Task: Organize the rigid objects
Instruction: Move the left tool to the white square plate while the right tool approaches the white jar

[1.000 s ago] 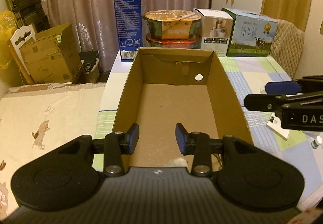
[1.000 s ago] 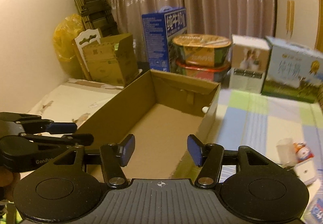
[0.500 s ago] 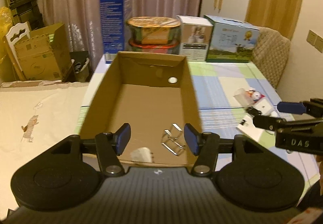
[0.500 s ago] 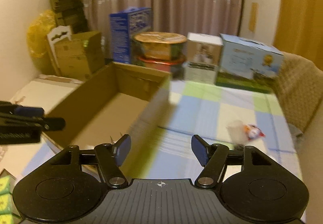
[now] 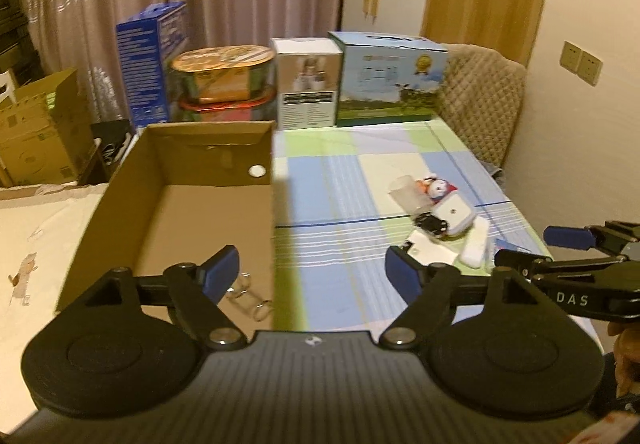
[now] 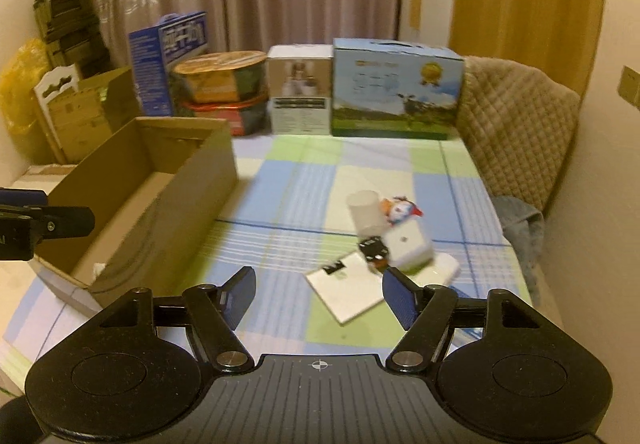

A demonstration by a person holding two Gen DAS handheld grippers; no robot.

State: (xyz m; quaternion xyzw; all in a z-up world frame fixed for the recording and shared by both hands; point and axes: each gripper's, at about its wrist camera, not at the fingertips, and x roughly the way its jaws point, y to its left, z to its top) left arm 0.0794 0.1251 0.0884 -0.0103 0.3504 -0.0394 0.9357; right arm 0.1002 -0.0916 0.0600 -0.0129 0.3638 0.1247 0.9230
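I hold both level above the table (image 6: 280,180): my left hand-held gripper (image 5: 312,276) and right hand-held gripper (image 6: 318,294) gape wide, empty, touching nothing.

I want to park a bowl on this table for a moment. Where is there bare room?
Bare cloth lies between the cardboard box and the small-item cluster, and behind the cluster up to the milk carton. The cluster is crowded.
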